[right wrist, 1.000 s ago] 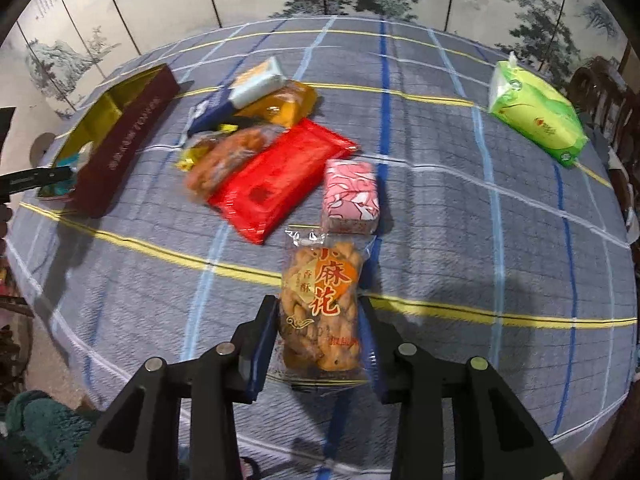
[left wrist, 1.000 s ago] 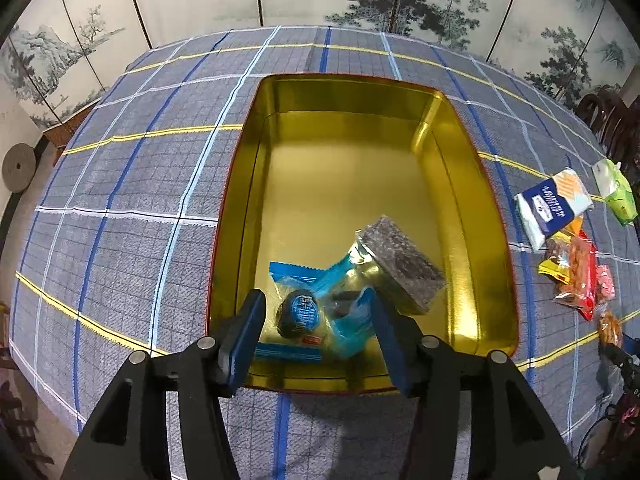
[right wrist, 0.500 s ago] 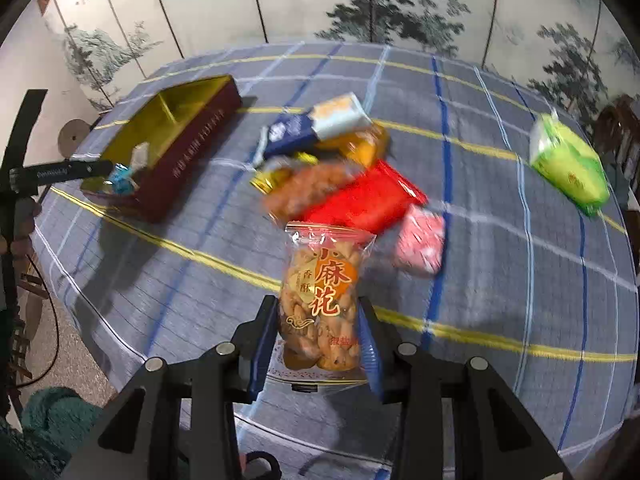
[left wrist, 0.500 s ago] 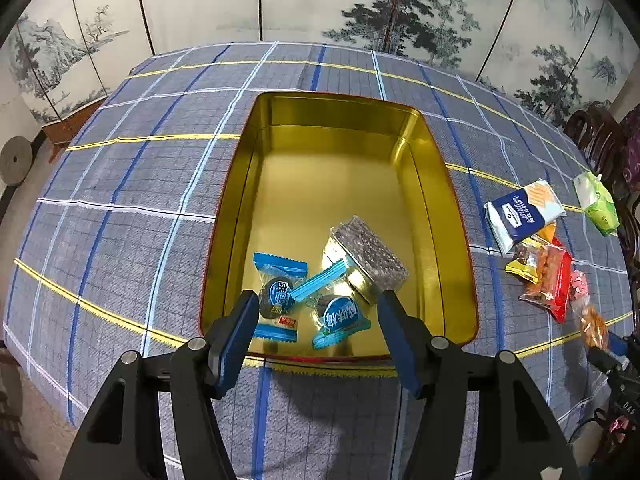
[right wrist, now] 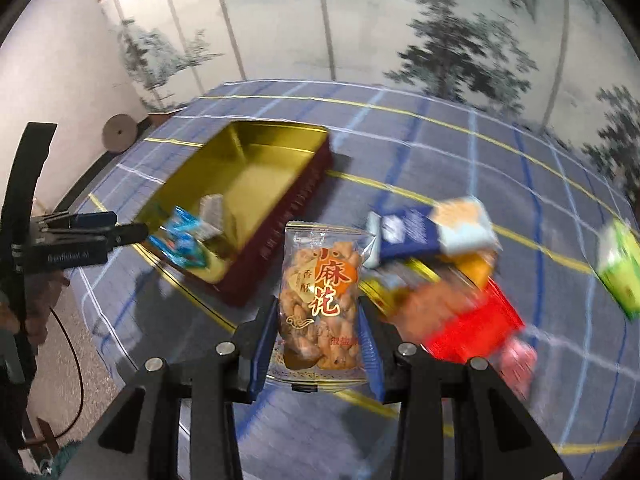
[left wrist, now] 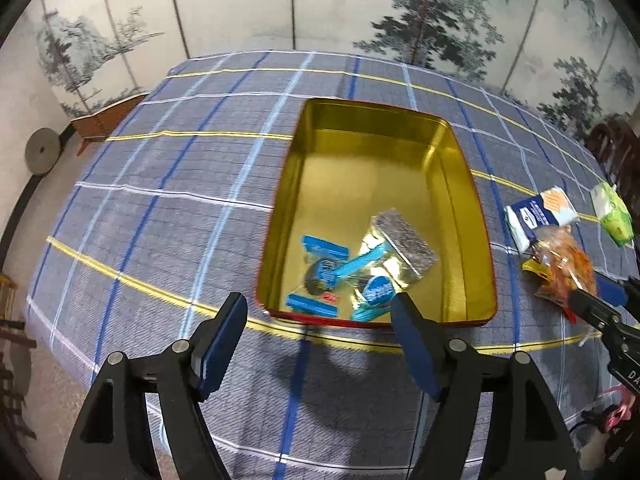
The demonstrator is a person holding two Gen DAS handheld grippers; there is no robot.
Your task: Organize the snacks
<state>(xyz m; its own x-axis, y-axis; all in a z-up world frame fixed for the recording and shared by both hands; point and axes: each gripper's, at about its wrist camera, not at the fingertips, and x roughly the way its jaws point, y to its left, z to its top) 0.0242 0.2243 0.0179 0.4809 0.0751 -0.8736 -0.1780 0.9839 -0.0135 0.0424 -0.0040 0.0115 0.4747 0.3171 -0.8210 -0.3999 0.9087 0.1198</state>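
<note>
On the checked cloth: a gold-lined tin (left wrist: 472, 216) is set, with a few small wrapped sweets (left wrist: 324, 276) and a dark foil-edged packet (left wrist: 404, 236) lying at its near end.
Task's thing: a clear bag of fried dough twists (right wrist: 320, 296) is held above the cloth, just short of the tin's dark red side wall (right wrist: 288, 220).
Right gripper (right wrist: 318, 344): it is closed on the bag, both blue pads pressed against the bag's lower half.
Left gripper (left wrist: 320, 340): its jaws have just been opening and now stand wide; nothing is between them, and it hangs over the tin's near rim.
Handling: the bag is judged light, with soft crinkly film that may slide between the pads, and brittle contents that could be crushed by a hard squeeze.
Where to hold: the sides of the lower body, as gripped now, seem sound; the flat sealed edge would be gentler on the contents.
Still outside the tin: a blue-and-white biscuit pack (right wrist: 432, 228), a red packet (right wrist: 476, 328) and a green pack (right wrist: 620, 268) are left on the cloth.
</note>
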